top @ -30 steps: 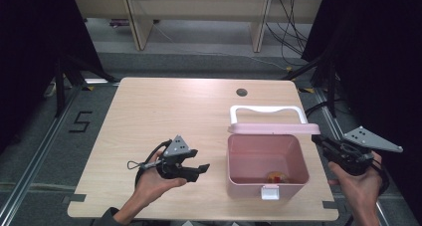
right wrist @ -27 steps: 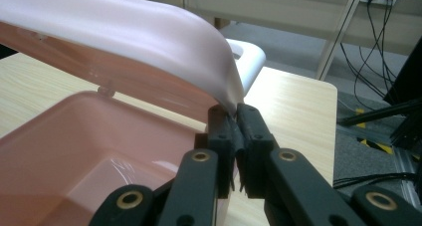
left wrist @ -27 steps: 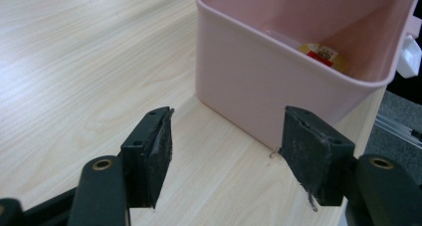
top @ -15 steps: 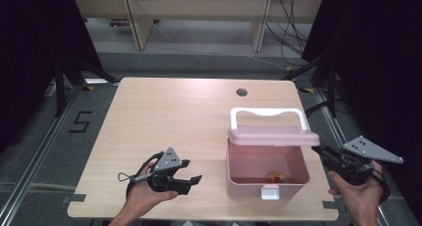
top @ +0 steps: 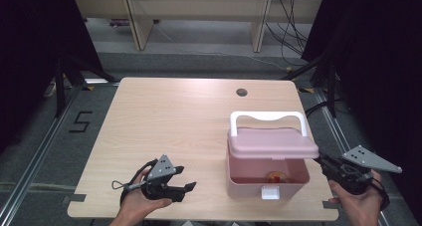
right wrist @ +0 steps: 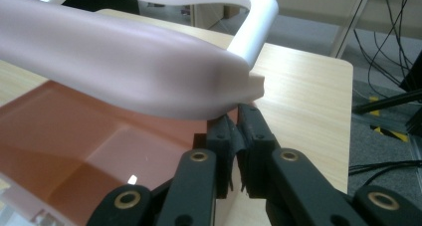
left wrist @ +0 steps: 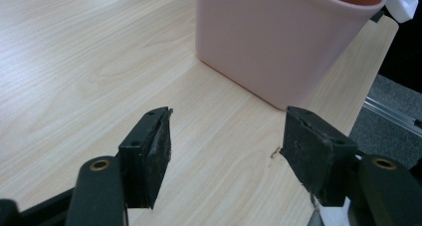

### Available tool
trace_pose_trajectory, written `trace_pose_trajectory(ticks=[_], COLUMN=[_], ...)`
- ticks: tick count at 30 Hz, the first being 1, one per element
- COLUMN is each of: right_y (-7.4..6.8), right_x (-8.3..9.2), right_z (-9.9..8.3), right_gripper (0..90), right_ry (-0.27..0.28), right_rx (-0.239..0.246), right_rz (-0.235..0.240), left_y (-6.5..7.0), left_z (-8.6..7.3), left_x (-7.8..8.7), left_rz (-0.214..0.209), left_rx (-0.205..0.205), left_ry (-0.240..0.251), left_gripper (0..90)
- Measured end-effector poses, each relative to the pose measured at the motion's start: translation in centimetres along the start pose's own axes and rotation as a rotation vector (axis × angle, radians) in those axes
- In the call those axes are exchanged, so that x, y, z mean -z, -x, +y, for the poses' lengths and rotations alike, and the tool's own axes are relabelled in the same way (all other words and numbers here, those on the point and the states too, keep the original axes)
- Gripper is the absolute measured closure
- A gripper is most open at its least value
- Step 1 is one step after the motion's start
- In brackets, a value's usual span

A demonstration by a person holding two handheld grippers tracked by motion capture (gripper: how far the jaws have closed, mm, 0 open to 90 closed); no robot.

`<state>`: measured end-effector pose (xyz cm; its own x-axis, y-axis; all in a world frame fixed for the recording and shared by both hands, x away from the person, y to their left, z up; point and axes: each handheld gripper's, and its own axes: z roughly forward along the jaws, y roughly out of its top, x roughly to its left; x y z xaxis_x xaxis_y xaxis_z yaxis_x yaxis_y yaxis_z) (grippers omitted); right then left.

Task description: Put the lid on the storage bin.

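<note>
A pink box (top: 249, 184) with a white latch (top: 269, 192) stands at the table's front right. Its pink lid (top: 271, 144) with a white handle (top: 267, 116) hangs half lowered over the opening. A small orange thing (top: 275, 176) lies inside. My right gripper (top: 322, 161) is shut, with nothing between its jaws. In the right gripper view its tips (right wrist: 238, 124) sit just under the lid's (right wrist: 124, 66) right edge. My left gripper (top: 185, 179) is open and holds nothing, low over the table left of the box (left wrist: 278, 42).
The wooden table (top: 174, 116) has a round cable hole (top: 242, 92) at its far side. Its front edge runs just below both hands. Shelf frames and cables stand on the floor beyond the table.
The lid has come down from nearly upright to half lowered over the box. My right gripper sank with it. My left gripper moved toward the table's front edge.
</note>
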<state>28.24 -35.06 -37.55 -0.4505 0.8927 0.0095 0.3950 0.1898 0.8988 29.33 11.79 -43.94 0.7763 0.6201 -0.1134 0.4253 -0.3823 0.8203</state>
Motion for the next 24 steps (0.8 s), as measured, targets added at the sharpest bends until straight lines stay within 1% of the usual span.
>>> trace_pose_trajectory(ticks=[1,2,3,4,5,6,7,8,9,10,11,12,13,14,15,16,17,18,19,23,24], right_y=[0.0,0.0,0.0,0.0,0.0,0.0,0.0,0.0,0.0,0.0,-0.1,-0.3,-0.3,-0.3,-0.4,-0.6,-0.4,-0.4,-0.3,-0.2,-0.3], right_x=[0.0,0.1,0.0,0.0,0.0,0.0,0.0,0.0,-0.1,-0.1,-0.3,-0.2,-0.3,-0.3,-0.3,-0.2,-0.3,-0.3,-0.3,-0.2,-0.3], right_z=[-0.1,-0.3,-0.4,-0.6,-0.7,-0.8,-1.0,-1.1,-1.3,-1.4,-1.6,-1.7,-1.7,-1.8,-1.9,-1.9,-2.0,-2.1,-2.1,-2.3,-2.4], right_gripper=[85.3,85.3,85.3,85.3,85.4,85.5,85.6,87.2,87.2,87.2,87.2,87.2,87.3,87.3,87.2,87.2,87.1,86.6,86.2,84.3,83.9], right_ry=[0.008,-0.007,-0.003,-0.007,-0.005,-0.014,-0.007,-0.015,-0.016,-0.016,-0.011,-0.021,-0.026,-0.026,-0.042,-0.055,-0.046,-0.052,-0.052,-0.067,-0.077], right_rx=[0.003,-0.01,0.003,-0.004,0.002,-0.004,0.007,0.0,-0.013,-0.02,-0.021,-0.032,-0.025,-0.013,-0.02,-0.056,-0.02,-0.033,-0.025,-0.016,-0.047], right_rz=[-0.006,0.002,0.001,0.004,0.006,0.003,0.002,0.008,0.026,0.033,0.043,0.051,0.049,0.046,0.051,0.052,0.052,0.057,0.064,0.057,0.067], left_y=[0.0,0.0,0.1,0.2,0.2,0.3,0.3,0.2,0.2,0.3,0.3,0.3,0.4,0.4,0.3,0.3,0.5,0.4,0.4,0.4,0.4], left_z=[-0.1,-0.1,-0.2,-0.2,-0.3,-0.3,-0.4,-0.4,-0.4,-0.5,-0.6,-0.6,-0.7,-0.8,-0.9,-0.9,-1.0,-1.0,-1.0,-1.1,-1.1], left_x=[0.1,0.1,0.1,0.1,0.1,0.1,0.2,0.2,0.3,0.2,0.2,0.3,0.2,0.1,0.1,0.1,0.0,0.1,0.1,0.0,0.0], left_rz=[0.003,-0.002,0.0,-0.006,-0.004,-0.006,-0.007,-0.006,-0.009,-0.009,-0.005,-0.006,-0.002,-0.011,-0.008,-0.009,-0.01,-0.009,-0.004,-0.013,-0.012], left_rx=[-0.012,-0.003,-0.004,0.003,-0.001,-0.002,-0.007,-0.017,-0.019,-0.008,-0.008,-0.017,-0.006,-0.007,-0.015,-0.016,-0.001,-0.008,-0.008,-0.01,-0.01], left_ry=[-0.009,-0.002,-0.008,0.001,-0.002,-0.001,-0.007,-0.014,-0.017,-0.009,-0.008,-0.02,-0.015,-0.021,-0.019,-0.03,-0.018,-0.026,-0.028,-0.03,-0.031], left_gripper=[35.2,35.2,35.2,35.1,35.2,35.1,35.1,35.1,35.1,35.1,35.1,35.1,35.1,35.1,35.0,35.1,35.1,35.1,35.1,35.1,35.1])
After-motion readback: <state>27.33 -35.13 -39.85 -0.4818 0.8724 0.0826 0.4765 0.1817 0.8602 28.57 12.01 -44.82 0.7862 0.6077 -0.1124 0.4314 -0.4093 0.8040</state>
